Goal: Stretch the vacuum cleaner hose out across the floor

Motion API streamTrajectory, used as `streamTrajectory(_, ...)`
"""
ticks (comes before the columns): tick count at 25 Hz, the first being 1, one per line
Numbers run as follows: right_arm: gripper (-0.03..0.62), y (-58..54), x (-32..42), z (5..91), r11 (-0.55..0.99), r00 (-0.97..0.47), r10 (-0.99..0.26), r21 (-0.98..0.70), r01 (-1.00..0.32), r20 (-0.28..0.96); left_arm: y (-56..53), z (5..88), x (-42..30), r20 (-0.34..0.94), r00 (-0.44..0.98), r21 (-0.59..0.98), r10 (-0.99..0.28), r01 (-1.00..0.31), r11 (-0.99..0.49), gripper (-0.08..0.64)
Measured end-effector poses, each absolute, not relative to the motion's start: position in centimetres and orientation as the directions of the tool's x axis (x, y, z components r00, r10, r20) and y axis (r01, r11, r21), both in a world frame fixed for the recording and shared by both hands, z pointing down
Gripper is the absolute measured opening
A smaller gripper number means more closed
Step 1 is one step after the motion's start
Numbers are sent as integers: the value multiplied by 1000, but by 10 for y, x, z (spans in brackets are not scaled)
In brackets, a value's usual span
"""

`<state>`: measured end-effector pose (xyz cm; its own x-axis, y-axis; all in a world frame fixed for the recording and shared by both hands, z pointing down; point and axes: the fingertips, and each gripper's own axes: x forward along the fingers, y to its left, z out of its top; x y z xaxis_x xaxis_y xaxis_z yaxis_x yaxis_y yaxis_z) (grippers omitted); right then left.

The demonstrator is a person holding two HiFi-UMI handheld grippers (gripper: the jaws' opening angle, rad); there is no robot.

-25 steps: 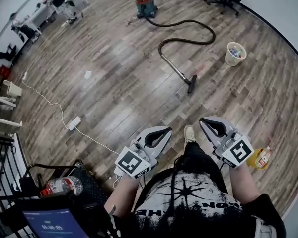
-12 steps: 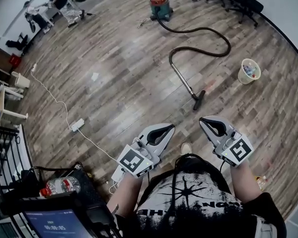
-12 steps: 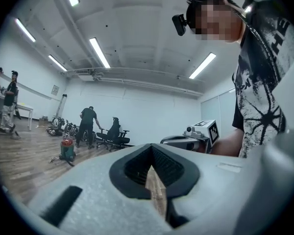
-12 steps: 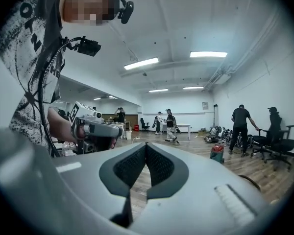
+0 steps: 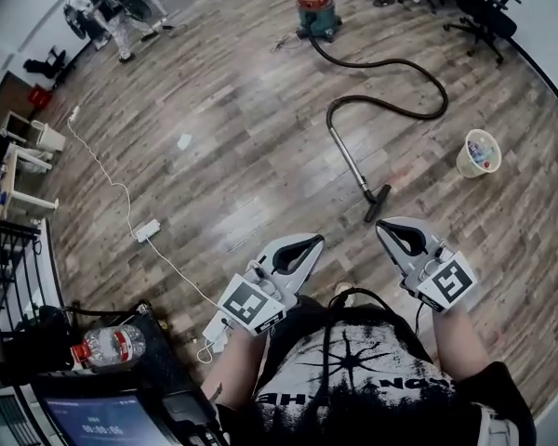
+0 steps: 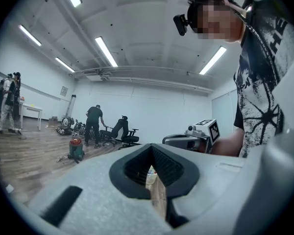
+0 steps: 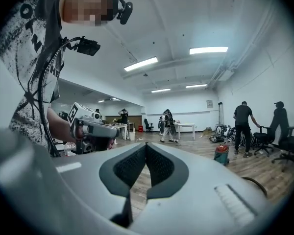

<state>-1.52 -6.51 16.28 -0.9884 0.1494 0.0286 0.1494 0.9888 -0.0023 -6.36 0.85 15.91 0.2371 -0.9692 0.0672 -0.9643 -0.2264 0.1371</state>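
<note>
Your left tongs [image 5: 313,241] and right tongs [image 5: 383,223] are both pressed together with nothing between them, held out level in front of you at the lower middle of the frame. The hose [image 5: 391,60] lies well apart from them on the wooden floor [image 5: 214,82] – it runs from the red vacuum cleaner [image 5: 316,9] at the top centre, loops out to the right and curls back to the wand [image 5: 350,151], whose floor head [image 5: 377,203] lies nearest your right tongs. A bin [image 5: 479,153] stands at the right.
</note>
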Motion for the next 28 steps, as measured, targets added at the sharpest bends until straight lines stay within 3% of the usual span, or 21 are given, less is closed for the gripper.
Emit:
streamTrajectory(5, 5, -71, -36, 166, 986, -986, 165, -12, 165, 29, -1, 163, -84, 73, 216, 141, -974, -969, -205, -2)
streamTrajectory(8, 5, -78, -53, 177, 986, -982, 165, -40, 162, 94, -10, 170, -101, 79, 226, 158, -971, -965, -212, -2)
streamTrajectory(11, 5, -91, -82, 173, 988, -987, 157, -8, 157, 37, -21, 176, -126, 81, 240, 166, -967, -960, -224, -2)
streamTrajectory(17, 5, -115, -158, 183, 992, -984, 129, -2, 130, 122, -45, 174, -207, 70, 261, 161, -963, -956, -247, -2)
streamTrajectory(22, 5, -134, -230, 157, 994, -994, 97, 53, 100, 56, -64, 168, -280, 54, 286, 166, -957, -947, -274, -2)
streamTrajectory(28, 5, -152, -276, 167, 999, -989, 32, 31, 37, 142, -85, 169, -334, 36, 342, 163, -939, -929, -332, -2)
